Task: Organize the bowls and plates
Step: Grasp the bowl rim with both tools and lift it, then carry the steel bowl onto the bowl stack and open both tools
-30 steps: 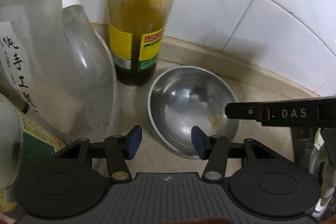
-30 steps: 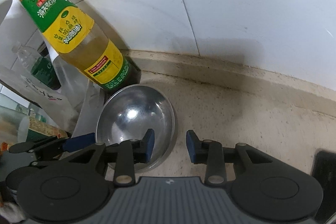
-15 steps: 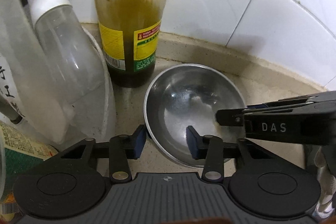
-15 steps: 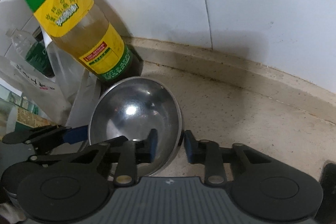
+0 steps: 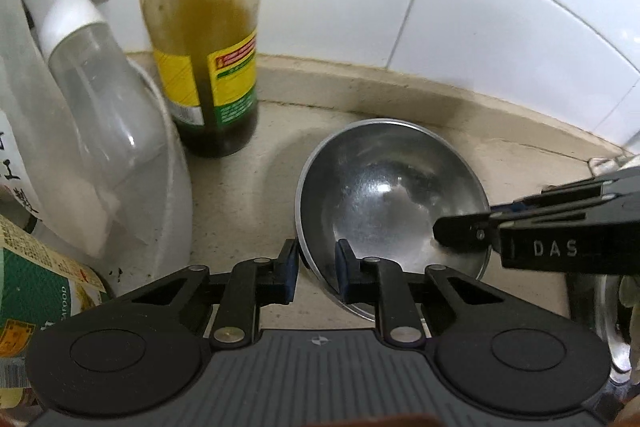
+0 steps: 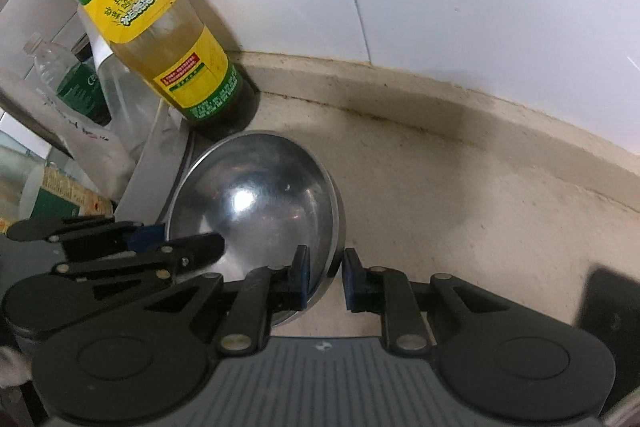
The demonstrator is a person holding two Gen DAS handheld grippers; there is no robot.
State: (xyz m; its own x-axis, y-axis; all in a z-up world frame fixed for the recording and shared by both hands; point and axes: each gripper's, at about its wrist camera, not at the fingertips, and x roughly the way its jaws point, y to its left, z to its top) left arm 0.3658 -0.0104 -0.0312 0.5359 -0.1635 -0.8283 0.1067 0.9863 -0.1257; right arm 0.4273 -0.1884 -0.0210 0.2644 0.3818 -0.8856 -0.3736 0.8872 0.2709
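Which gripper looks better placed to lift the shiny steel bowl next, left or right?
Probably both together. The left gripper straddles the near rim of the round shiny steel bowl, and the right gripper straddles the opposite rim. Neither has the edge: each has one pad inside and one outside.

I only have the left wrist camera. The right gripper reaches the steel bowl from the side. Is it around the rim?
Observer: Yes. The right gripper straddles the bowl rim, one finger inside, one outside; contact is unclear.
Operator: What's on the counter beyond it?
Observer: A dark object at the frame's right edge, apart from the bowl.
Operator: Is the sauce bottle capped?
Observer: Yes, the sauce bottle has a yellow cap.
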